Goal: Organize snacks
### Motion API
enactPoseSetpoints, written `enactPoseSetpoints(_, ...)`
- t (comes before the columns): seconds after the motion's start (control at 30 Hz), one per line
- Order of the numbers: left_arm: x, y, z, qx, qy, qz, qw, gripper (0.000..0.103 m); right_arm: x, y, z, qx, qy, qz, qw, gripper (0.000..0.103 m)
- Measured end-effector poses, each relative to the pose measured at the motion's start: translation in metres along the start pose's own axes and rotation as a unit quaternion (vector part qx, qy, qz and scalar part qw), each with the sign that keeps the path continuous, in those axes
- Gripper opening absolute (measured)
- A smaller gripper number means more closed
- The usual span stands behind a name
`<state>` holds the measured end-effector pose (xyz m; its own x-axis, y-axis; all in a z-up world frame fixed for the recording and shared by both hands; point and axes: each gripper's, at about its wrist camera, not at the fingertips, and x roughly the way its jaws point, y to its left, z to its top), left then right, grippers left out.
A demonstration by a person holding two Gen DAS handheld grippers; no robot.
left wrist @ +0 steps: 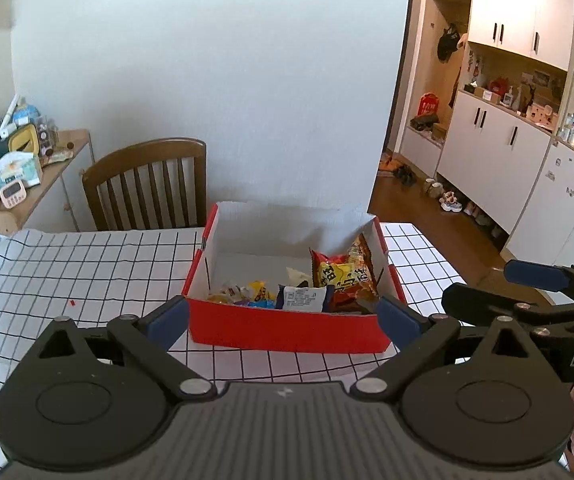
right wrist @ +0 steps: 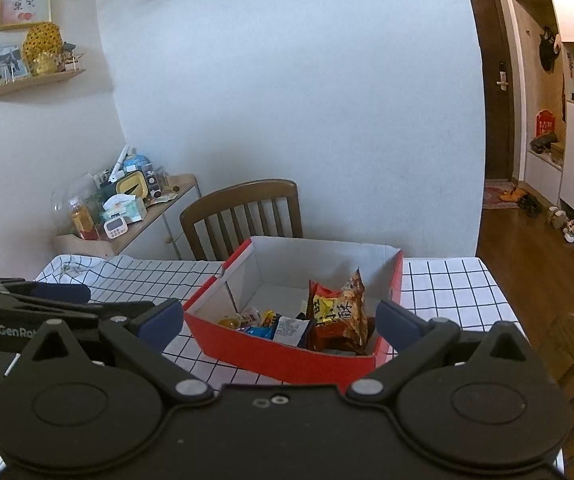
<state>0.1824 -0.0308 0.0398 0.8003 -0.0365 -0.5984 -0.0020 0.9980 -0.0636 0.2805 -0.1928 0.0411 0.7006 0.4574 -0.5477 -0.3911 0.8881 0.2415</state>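
far to my left a side shelf (right wrist: 159, 204) carries a tissue box (right wrist: 125, 208), a timer (right wrist: 115, 227) and a bottle (right wrist: 81, 216), and next to it a wooden chair (right wrist: 243, 216) is pushed up against the table (left wrist: 67, 264) with its grid-pattern cloth. my left gripper (left wrist: 283, 316) hangs just short of the red box (left wrist: 287, 330), its blue fingers (left wrist: 167, 322) spread wide and holding nothing, one pad near each front corner of the box. the box sits open on the table, white inside, and all the snacks are gathered at its near end: small candies (left wrist: 239, 294) on the left, a white packet (left wrist: 302, 298) in the middle, and a tall red-and-yellow bag (left wrist: 343, 276) leaning upright against the right wall. my right gripper (right wrist: 283, 322) faces the same box from a little further right, its fingers (right wrist: 399, 326) also spread wide and empty, with the bag standing between them in that view. each gripper shows at the edge of the other's view, so they hang side by side, near but apart. to the right of the table lies a wood floor (right wrist: 527, 264), with white cabinets (left wrist: 499, 164) and shoes (left wrist: 449, 202) along the wall.
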Motion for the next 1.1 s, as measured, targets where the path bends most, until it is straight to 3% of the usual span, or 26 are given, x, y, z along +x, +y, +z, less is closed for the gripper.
enactPoseSetpoints(1.1, -0.027, -0.005, -0.005, -0.008, 0.002, 0.002, 1.0, 0.101, -0.026, 0.012, -0.002, 0.013, -0.002, 0.015, 1.0, 0.103)
